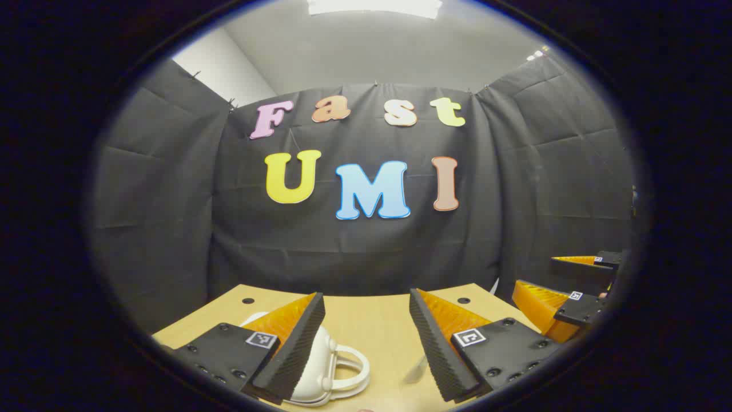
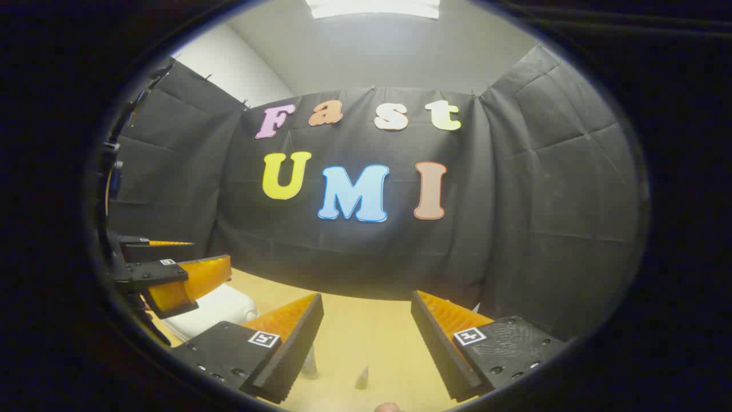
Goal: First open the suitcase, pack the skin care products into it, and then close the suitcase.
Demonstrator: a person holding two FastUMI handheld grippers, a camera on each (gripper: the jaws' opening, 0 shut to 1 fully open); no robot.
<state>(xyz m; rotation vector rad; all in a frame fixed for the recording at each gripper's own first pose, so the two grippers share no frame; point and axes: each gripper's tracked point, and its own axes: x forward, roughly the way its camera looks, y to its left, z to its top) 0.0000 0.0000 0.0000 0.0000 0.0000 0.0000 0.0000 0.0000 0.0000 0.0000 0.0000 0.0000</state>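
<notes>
We see the wooden table (image 1: 366, 320) running back to the black cloth wall (image 1: 171, 229), with bare tabletop ahead of both grippers. Our left gripper (image 1: 366, 343) hangs above the table with its jaws wide apart, holding nothing; the white suitcase (image 1: 326, 372), handle toward the middle, lies just under its left finger. Our right gripper (image 2: 366, 343) is likewise spread wide and empty over bare wood, the suitcase (image 2: 217, 312) off to its left. The fingers carry small square markers, not readable.
</notes>
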